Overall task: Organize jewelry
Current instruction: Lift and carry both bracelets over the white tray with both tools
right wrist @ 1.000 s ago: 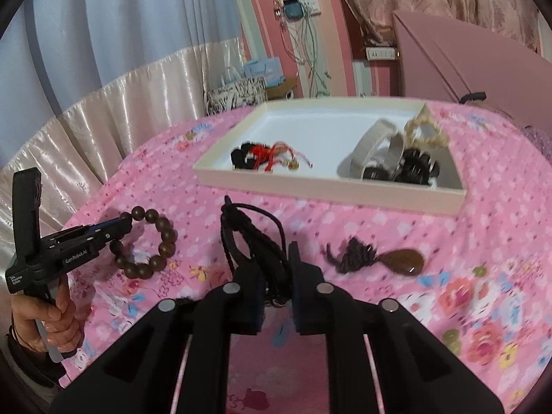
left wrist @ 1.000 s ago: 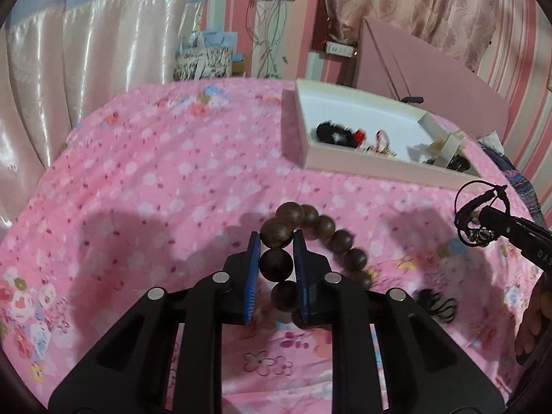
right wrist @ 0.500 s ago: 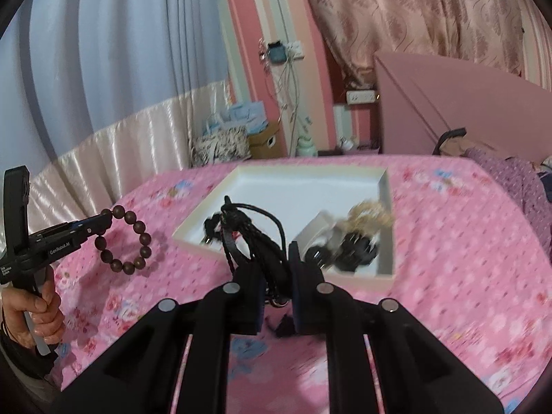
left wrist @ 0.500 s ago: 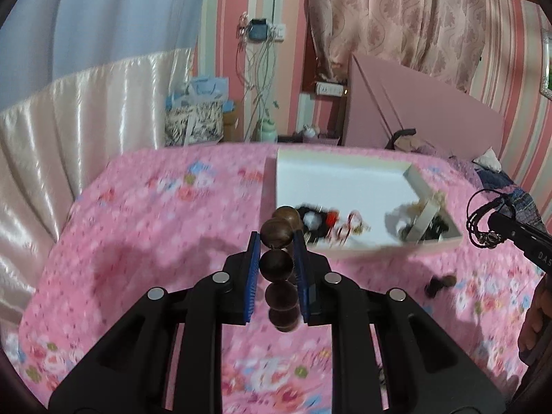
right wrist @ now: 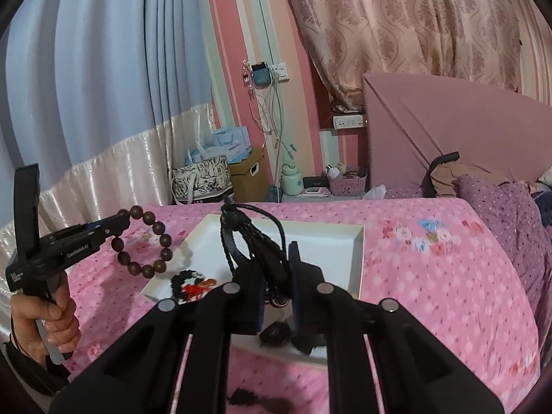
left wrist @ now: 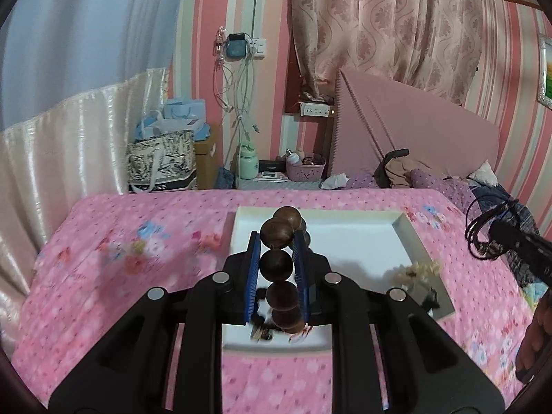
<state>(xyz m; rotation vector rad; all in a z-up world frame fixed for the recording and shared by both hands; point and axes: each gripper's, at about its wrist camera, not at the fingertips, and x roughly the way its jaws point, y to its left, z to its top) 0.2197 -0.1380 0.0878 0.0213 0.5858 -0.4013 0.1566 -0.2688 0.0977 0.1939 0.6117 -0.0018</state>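
Observation:
My left gripper (left wrist: pixel 276 241) is shut on a brown wooden bead bracelet (left wrist: pixel 280 265) and holds it in the air over the near left part of the white tray (left wrist: pixel 407 241). In the right wrist view the same bracelet (right wrist: pixel 146 241) hangs from the left gripper (right wrist: pixel 119 223) beside the tray's left edge. My right gripper (right wrist: pixel 274 265) is shut on a black braided cord necklace (right wrist: pixel 248 238), raised above the tray (right wrist: pixel 327 234). A red and black piece (right wrist: pixel 193 284) lies in the tray.
The tray lies on a pink flowered bedspread (left wrist: pixel 120 276). A cream hair clip (left wrist: pixel 419 270) and dark pieces lie in its right part. A brown pendant with a tassel (right wrist: pixel 262 403) lies on the bedspread near me. Bags and a headboard stand beyond the bed.
Both grippers have lifted their pieces off the bedspread and moved forward over the tray. The bracelet now hangs free in the air.

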